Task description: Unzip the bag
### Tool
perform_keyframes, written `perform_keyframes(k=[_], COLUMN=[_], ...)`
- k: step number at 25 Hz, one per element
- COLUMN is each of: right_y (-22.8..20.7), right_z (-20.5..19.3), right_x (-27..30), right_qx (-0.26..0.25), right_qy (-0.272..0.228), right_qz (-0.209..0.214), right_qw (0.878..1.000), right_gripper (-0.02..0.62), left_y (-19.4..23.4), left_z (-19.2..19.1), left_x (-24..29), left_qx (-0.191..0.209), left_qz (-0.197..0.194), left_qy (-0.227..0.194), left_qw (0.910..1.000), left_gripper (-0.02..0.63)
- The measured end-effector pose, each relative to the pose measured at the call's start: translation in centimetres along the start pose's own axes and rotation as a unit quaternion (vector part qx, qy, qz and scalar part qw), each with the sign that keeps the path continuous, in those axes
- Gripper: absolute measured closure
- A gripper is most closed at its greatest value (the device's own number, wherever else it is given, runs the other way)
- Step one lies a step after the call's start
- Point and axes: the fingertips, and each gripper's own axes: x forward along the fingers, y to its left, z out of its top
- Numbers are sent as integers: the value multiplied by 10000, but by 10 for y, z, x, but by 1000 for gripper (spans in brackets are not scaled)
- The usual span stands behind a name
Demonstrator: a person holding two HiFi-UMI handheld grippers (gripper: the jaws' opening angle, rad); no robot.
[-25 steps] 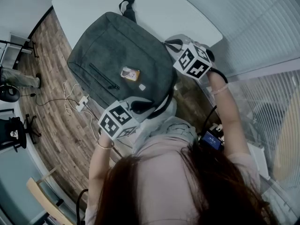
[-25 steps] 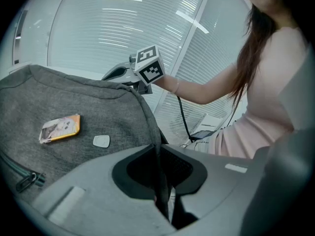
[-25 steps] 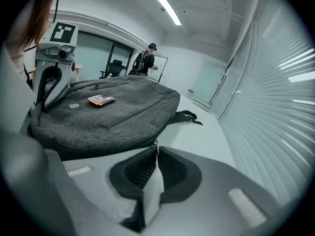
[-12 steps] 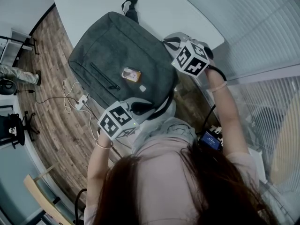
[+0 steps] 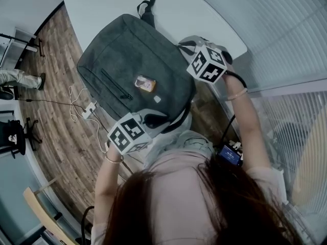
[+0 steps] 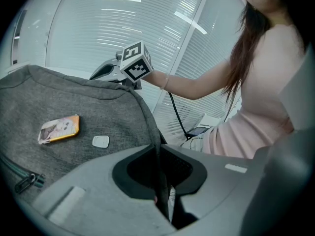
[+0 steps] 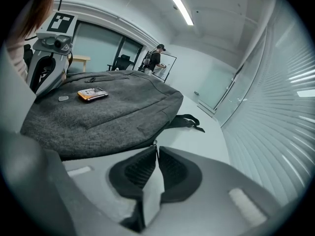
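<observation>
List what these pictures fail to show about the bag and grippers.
Left gripper: which part of the bag its fingers clamp; the fingers hide it, and in the head view its body covers them.
Right gripper: the zipper pull between its fingers is too small for detail; the bag's edge hides how far the zipper is open.
Orange tag: print too small in every view.

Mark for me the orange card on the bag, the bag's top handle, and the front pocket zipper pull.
orange card [image 5: 144, 83]: head view, its centre.
top handle [image 5: 148, 17]: head view, lower part of strap.
front pocket zipper pull [image 6: 24, 181]: left gripper view, the metal tab.
</observation>
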Motion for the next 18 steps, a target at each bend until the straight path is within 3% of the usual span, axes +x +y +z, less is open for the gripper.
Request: perform_keyframes(k=[18], right_y=[-6], right_z=[5], right_x=[15], right_qx=[-125], right_qy=[-60], right_qz=[-10], right_qw=[9999], right_gripper=[571], left_y=[-1], left_z=[3], left_x=[-3], left_qx=[-113], left_qz=[-120], left_qy=[-125], left_qw=[9998], left_gripper=[560])
